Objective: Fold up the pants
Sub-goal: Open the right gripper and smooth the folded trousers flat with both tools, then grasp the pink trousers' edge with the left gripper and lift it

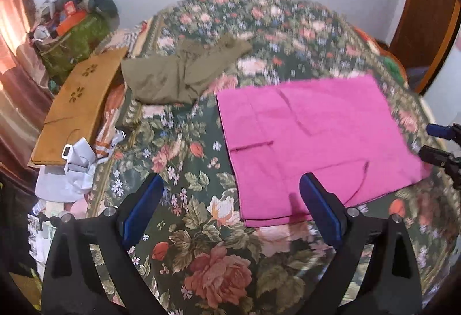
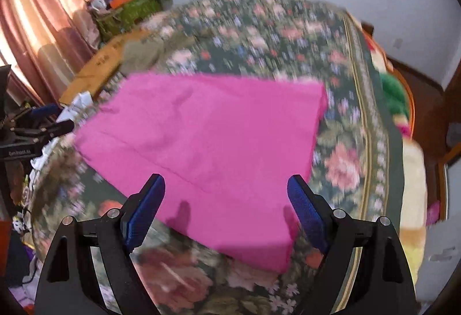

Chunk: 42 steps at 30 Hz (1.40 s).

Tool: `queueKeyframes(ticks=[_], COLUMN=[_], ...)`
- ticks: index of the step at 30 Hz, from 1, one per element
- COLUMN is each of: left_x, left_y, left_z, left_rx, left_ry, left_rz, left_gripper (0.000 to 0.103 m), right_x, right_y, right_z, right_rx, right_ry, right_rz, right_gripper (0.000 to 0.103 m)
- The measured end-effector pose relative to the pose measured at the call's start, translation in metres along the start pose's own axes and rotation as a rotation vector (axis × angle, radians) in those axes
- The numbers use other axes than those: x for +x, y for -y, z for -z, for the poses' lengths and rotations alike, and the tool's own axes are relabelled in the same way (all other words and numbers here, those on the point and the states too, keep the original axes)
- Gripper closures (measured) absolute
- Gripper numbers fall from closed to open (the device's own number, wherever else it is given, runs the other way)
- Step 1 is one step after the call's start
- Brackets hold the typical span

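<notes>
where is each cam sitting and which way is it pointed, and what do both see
Left wrist: sits on the left gripper, angled down at the floral bedspread and folded pink pants; its own open fingers frame the bottom, the right gripper shows at the right edge.
Right wrist: sits on the right gripper, angled down over the pants; open fingers below, left gripper at left.
Shared: pants, bedspread, olive garment, far wall.

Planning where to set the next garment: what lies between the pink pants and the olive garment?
Only bare floral bedspread separates the pink pants from the olive garment; the left wrist view shows it.
</notes>
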<state>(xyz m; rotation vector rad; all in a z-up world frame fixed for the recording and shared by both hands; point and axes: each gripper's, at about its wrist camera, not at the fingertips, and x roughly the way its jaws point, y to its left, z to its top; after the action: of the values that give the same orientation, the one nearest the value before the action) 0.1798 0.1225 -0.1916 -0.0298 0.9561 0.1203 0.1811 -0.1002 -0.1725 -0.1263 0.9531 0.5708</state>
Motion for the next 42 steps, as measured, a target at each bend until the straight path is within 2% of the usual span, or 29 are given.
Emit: queueKeyframes(ticks=[3,6,12,18,20,25,28,32,36,38,40,42], left_x=[-0.015,-0.021,-0.005,0.004,0.010,0.023,0.028,0.035,0.049,0.055,0.060,0.062], left_y=[-0.003,-0.003,0.003,0.006,0.004,0.006,0.007,0.003,-0.004,-0.006,-0.007,-0.009], left_z=[-0.003,-0.001,0.013,0.029,0.033,0.036,0.035,0.029,0.023,0.018,0.014,0.010], left_rx=[-0.052,-0.095,-0.147,-0.184,-0.216,-0.273,-0.298,-0.371,-0.444,-0.448,-0.452,-0.459], left_ry=[0.039,0.036,-0.051,-0.118,-0.150,-0.195,-0.216,-0.244,-0.267,-0.265,-0.261,-0.253], left_rz=[0.020,0.079,0.156,0.221,0.258,0.316,0.387,0.483,0.534,0.557,0.556,0.516], left_gripper=[0.007,0.007,0.007,0.007,0.007,0.007,0.007,0.007,0.007,0.007,0.010,0.026], right_x=[-0.007,-0.002,0.026,0.049,0.047,0.050,0.053,0.055,0.056,0.057,0.058,0.059], right_y=[-0.014,-0.028,-0.042,-0.058,-0.059,-0.049,-0.040,-0.040,-0.041,-0.038,-0.035,-0.032], right_z=[-0.010,-0.016,-0.013,0.002,0.006,0.006,0.007,0.008,0.009,0.008,0.009,0.010], right_rx=[-0.018,-0.035,-0.076,-0.256,-0.268,-0.182,-0.113,-0.094,-0.092,-0.081,-0.059,-0.044], right_ry=[0.066,0.090,0.037,-0.030,-0.005,-0.032,-0.055,-0.062,-0.067,-0.072,-0.079,-0.084], right_rz=[-0.024,-0.043,-0.043,0.038,0.047,-0.008,-0.056,-0.074,-0.081,-0.093,-0.111,-0.126], right_gripper=[0.018,0.018,0.018,0.018,0.018,0.018,0.018,0.018,0.018,0.018,0.018,0.018])
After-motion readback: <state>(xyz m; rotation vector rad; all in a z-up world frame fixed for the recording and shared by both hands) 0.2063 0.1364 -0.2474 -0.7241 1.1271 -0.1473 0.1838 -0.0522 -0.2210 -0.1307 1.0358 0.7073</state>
